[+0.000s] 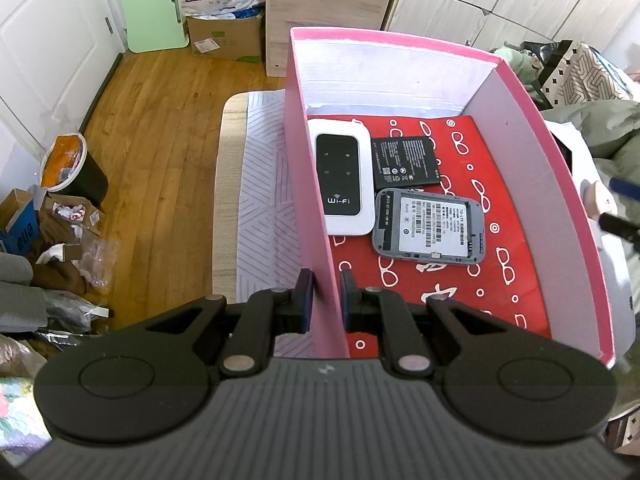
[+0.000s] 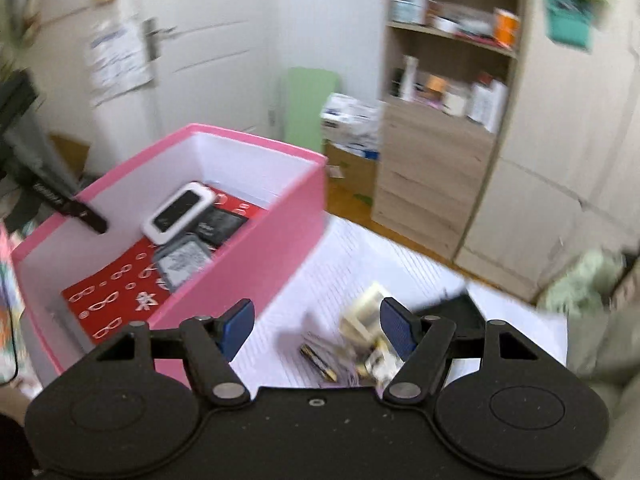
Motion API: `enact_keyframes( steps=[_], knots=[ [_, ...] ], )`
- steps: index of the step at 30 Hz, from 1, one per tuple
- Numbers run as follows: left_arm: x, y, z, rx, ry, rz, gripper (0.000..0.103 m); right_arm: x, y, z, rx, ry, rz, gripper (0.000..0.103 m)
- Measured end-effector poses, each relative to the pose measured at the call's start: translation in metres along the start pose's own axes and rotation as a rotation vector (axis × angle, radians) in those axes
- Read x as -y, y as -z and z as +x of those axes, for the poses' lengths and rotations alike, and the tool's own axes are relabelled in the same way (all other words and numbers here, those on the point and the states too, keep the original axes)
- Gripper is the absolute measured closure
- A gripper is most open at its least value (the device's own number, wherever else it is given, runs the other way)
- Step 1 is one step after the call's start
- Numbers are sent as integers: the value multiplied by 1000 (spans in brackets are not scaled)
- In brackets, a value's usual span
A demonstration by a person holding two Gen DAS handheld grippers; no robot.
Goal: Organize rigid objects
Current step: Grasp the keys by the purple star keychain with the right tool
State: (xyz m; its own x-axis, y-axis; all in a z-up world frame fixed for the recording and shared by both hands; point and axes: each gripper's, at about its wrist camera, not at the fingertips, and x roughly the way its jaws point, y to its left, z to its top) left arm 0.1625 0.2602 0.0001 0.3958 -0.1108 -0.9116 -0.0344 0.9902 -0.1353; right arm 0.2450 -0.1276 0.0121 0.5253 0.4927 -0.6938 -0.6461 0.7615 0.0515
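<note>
Pinching the pink box [image 1: 316, 216] wall, left hand-held gripper [image 1: 326, 300]; right hand-held gripper [image 2: 318, 330] apart, seemingly empty.

Wooden floor [image 1: 160, 92], white door [image 2: 192, 52], open wooden shelf unit [image 2: 444, 92].

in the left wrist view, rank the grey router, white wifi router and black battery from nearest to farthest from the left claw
1. Grey router, lying label up in the pink box, right of centre, closest to the left claw.
2. White wifi router, along the box's left wall, a little beyond.
3. Black battery, behind the grey router, toward the far wall.
</note>
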Motion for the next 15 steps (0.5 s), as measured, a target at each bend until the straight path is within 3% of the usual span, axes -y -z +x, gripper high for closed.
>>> enact_keyframes(
  steps=[6, 15],
  knots=[
    [0, 0, 0, 0, 1, -4, 91, 5, 37, 23, -1, 64, 110, 31],
    [0, 0, 0, 1, 1, -10, 91, 14, 63, 51, -14, 135, 257, 40]
  ],
)
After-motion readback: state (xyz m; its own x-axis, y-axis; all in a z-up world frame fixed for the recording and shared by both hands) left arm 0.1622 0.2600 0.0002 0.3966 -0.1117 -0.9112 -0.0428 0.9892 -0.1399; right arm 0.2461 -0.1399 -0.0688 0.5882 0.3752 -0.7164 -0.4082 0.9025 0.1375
